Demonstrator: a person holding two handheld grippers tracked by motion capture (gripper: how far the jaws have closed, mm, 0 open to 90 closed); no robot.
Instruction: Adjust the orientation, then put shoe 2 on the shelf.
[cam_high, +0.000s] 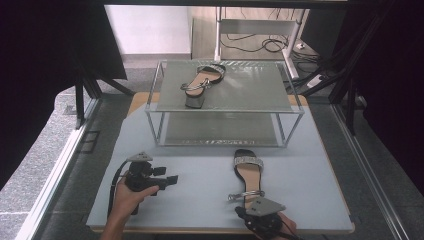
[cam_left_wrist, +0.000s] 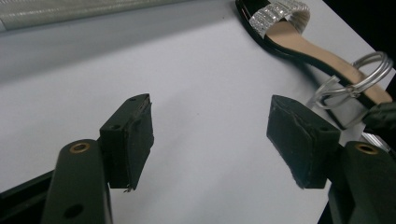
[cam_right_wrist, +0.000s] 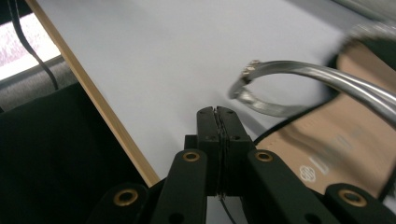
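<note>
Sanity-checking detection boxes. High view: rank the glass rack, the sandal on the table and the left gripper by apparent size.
1. glass rack, by far the largest.
2. sandal on the table.
3. left gripper, close to that sandal in apparent size; it sits nearer the camera and the hand covers part of it, so places 2 and 3 are unsure.

The sandal (cam_high: 247, 175) lies flat on its sole on the white mat, in front of the shelf rack, right of the mat's middle. Its toe points away toward the rack, its heel toward the near edge. The sole is black at the rim with a tan insole; a sparkly silver band (cam_left_wrist: 279, 15) crosses the toe end, and a thin silver ankle strap (cam_right_wrist: 322, 77) loops up over the heel. A second, matching sandal (cam_high: 202, 81) sits on the rack's top shelf, left of centre, lying at an angle with its block heel nearest
</note>
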